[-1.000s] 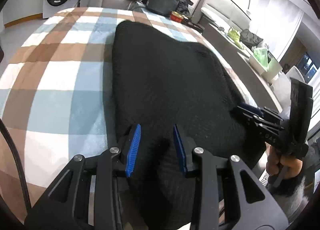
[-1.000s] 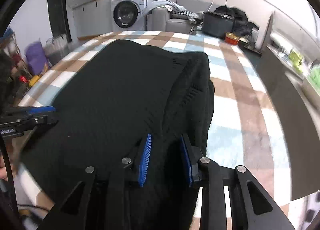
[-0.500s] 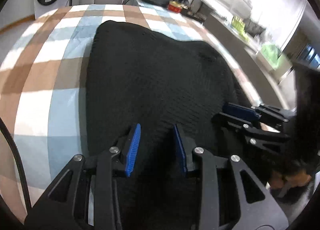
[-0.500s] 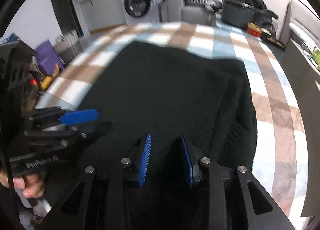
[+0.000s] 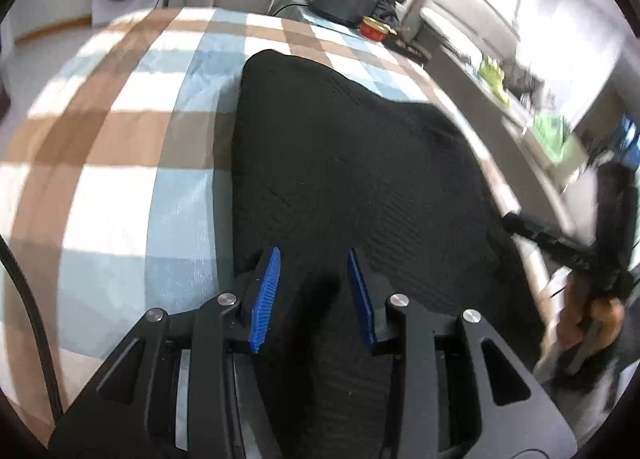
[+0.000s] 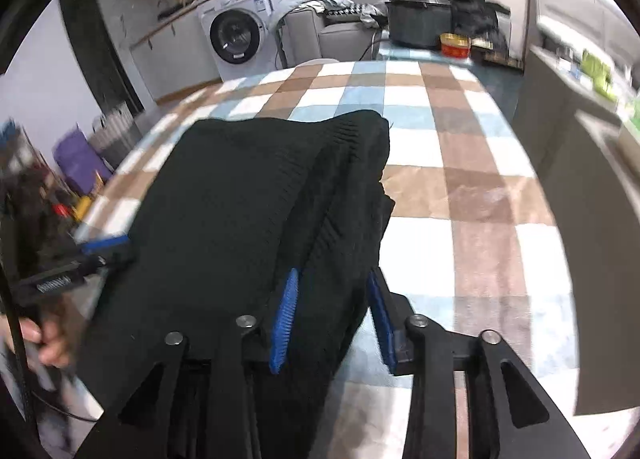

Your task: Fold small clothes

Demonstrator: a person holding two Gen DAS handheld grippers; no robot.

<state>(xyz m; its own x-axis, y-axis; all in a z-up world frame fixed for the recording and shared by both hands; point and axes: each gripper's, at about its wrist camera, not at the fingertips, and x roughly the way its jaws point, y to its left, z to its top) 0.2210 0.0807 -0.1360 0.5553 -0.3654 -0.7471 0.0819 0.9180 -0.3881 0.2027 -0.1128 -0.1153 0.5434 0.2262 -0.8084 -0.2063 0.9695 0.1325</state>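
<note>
A black knit garment [image 5: 352, 163] lay across the checked desk [image 5: 120, 163]. The left claw [image 5: 314, 291] pinched its near edge. The right claw [image 6: 332, 315] was opening, a fold still between its pads. A dark bin [image 6: 420, 25] stood beyond, contents hidden.

Black knit garment [image 5: 352, 163], partly folded, on checked tablecloth [image 5: 120, 163]
</note>
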